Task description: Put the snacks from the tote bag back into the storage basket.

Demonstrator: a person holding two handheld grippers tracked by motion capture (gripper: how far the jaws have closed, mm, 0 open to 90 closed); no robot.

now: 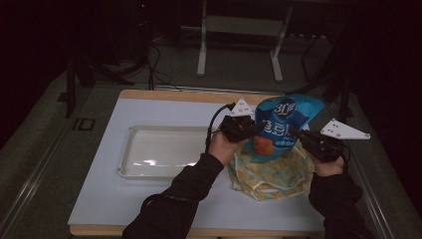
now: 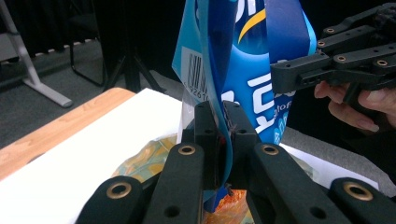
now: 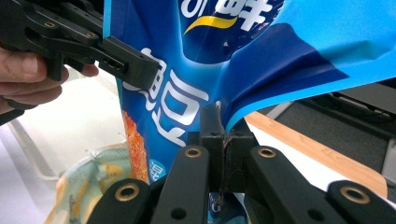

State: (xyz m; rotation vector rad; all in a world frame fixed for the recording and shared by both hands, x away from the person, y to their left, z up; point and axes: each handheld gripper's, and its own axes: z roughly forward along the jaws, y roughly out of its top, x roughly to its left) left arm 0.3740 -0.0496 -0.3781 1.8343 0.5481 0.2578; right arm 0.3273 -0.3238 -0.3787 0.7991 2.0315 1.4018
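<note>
A blue snack bag [image 1: 281, 124] with white lettering and an orange picture stands upright above the table, held from both sides. My left gripper [image 1: 256, 128] is shut on its left edge; in the left gripper view the blue snack bag [image 2: 252, 60] has its edge pinched flat between the jaws of the left gripper [image 2: 223, 122]. My right gripper [image 1: 297, 133] is shut on the bag's right edge; the right gripper [image 3: 223, 125] clamps a fold of the blue snack bag [image 3: 243, 51]. Under the bag lies a yellow-and-teal patterned pouch [image 1: 271, 174].
A shallow white tray [image 1: 130, 149] lies on the white table top [image 1: 124, 199] to the left of the hands. The wooden table edge [image 1: 174, 94] runs along the back. A metal stand [image 1: 201, 50] and cables are on the floor beyond.
</note>
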